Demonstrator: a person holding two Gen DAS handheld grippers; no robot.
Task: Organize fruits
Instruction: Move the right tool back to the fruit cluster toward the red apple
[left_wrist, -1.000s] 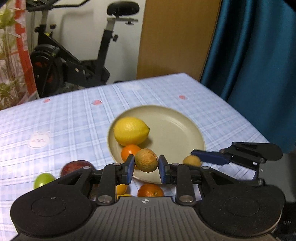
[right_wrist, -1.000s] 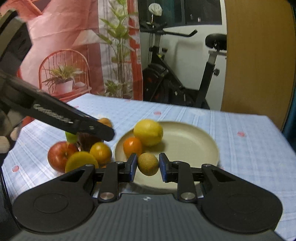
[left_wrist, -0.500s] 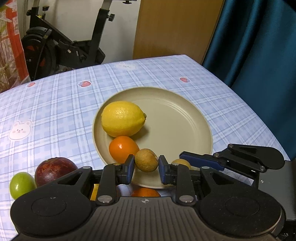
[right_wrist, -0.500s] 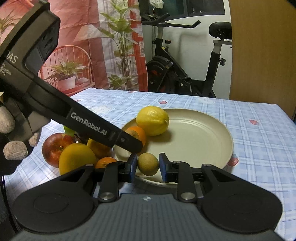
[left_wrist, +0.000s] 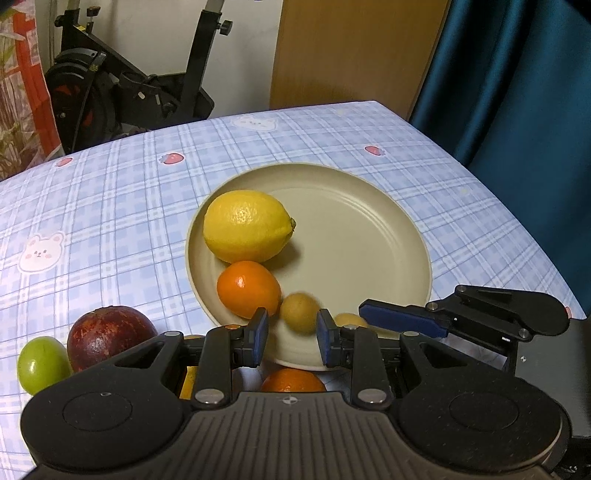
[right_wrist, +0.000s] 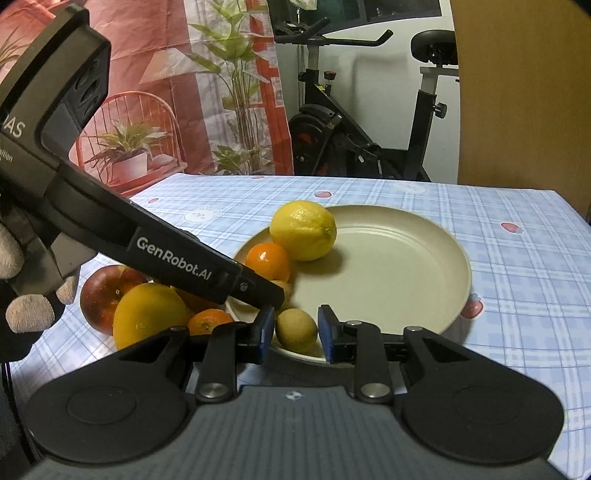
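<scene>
A beige plate (left_wrist: 369, 236) holds a lemon (left_wrist: 246, 225) and a small orange (left_wrist: 247, 288). My left gripper (left_wrist: 291, 334) is open; a small brownish-yellow fruit (left_wrist: 300, 313), blurred, lies free between its fingers on the plate's near rim. My right gripper (right_wrist: 296, 332) has its pads spread around a second small brownish fruit (right_wrist: 296, 329) at the plate (right_wrist: 406, 266) rim, with small gaps on both sides. This fruit also shows in the left wrist view (left_wrist: 347, 320) by the right gripper's blue pad. The lemon (right_wrist: 303, 229) and orange (right_wrist: 268, 261) also show in the right wrist view.
Left of the plate on the checked tablecloth lie a dark red apple (left_wrist: 107, 332), a green fruit (left_wrist: 40, 364), a large yellow-orange fruit (right_wrist: 147, 314) and small oranges (right_wrist: 208, 321). The table's right edge meets a blue curtain (left_wrist: 517, 92). An exercise bike (right_wrist: 369, 122) stands behind.
Both grippers moved down to the plate's near rim. The left jaws opened and let go of their small fruit; the right jaws also widened around theirs.
</scene>
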